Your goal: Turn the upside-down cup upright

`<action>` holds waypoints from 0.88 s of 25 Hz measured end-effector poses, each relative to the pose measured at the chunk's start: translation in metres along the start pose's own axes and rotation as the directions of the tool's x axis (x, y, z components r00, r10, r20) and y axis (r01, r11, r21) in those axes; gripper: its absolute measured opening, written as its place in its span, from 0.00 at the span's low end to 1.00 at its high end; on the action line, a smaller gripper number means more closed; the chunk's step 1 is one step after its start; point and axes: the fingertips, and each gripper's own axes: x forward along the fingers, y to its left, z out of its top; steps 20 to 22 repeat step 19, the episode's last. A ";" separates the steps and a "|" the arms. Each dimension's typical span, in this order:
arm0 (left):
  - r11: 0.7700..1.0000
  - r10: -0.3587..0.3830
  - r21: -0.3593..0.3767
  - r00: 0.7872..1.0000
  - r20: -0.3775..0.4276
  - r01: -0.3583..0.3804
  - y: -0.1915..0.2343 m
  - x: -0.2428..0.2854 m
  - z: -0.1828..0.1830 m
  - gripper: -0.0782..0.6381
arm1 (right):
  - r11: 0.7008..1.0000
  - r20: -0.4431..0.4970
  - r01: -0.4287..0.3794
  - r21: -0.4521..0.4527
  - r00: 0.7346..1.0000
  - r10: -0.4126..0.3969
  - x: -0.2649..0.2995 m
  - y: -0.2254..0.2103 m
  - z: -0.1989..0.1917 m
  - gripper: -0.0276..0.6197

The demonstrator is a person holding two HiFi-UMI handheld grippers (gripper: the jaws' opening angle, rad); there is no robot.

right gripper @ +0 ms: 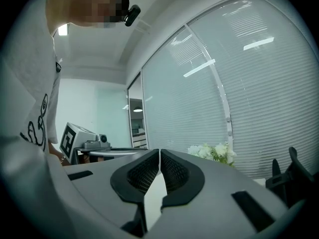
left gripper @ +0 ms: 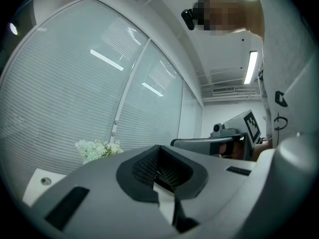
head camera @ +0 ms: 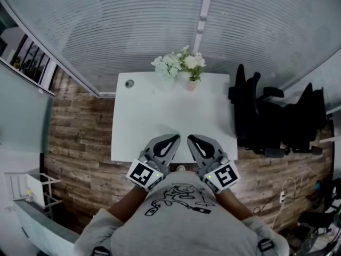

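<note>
white table (head camera: 160, 116) fills the middle of the head view. i find no cup on it or in either gripper view, so i can't judge progress. left claw (head camera: 175, 138) and right claw (head camera: 192, 139), lower centre, are both fully closed on nothing. flowers (head camera: 179, 64) stand upper centre.

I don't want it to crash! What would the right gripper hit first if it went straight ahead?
Probably nothing on the table. The shut right gripper points level over the white table and aims beside the flowers, so the window blinds look like the first thing. Depth is hard to judge.
</note>
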 end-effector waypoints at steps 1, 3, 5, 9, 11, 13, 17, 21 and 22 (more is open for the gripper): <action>1.000 0.001 0.002 1.000 0.002 -0.001 0.000 0.000 0.000 0.11 | 1.000 0.001 0.000 0.000 1.000 0.000 0.000 0.000 0.000 0.11; 1.000 0.003 0.003 1.000 0.004 -0.003 0.000 0.000 0.000 0.11 | 1.000 -0.002 0.001 0.003 1.000 -0.001 0.000 0.000 -0.001 0.11; 1.000 0.005 -0.004 1.000 0.001 -0.005 0.000 -0.002 -0.003 0.11 | 1.000 -0.012 0.000 0.005 1.000 0.000 -0.001 0.000 -0.004 0.11; 1.000 0.009 -0.011 1.000 -0.008 -0.009 0.000 -0.003 -0.006 0.11 | 1.000 -0.023 -0.001 0.014 1.000 0.001 -0.002 0.001 -0.008 0.11; 1.000 0.013 -0.005 1.000 -0.005 -0.013 -0.001 -0.003 -0.005 0.11 | 1.000 -0.017 -0.004 0.016 1.000 0.004 -0.003 0.002 -0.007 0.11; 1.000 0.013 -0.003 1.000 0.003 -0.013 -0.002 -0.002 -0.004 0.11 | 1.000 -0.009 -0.006 0.014 1.000 0.007 -0.002 0.003 -0.005 0.11; 1.000 0.006 -0.003 1.000 0.008 -0.006 -0.003 0.000 -0.002 0.11 | 1.000 -0.005 -0.008 0.013 1.000 0.009 -0.001 0.002 -0.004 0.11; 1.000 0.004 -0.005 1.000 0.007 -0.004 -0.002 0.002 -0.003 0.11 | 1.000 -0.001 -0.009 0.011 1.000 0.009 0.001 0.001 -0.003 0.11; 1.000 0.004 -0.005 1.000 0.007 -0.004 -0.002 0.002 -0.003 0.11 | 1.000 -0.001 -0.009 0.011 1.000 0.009 0.001 0.001 -0.003 0.11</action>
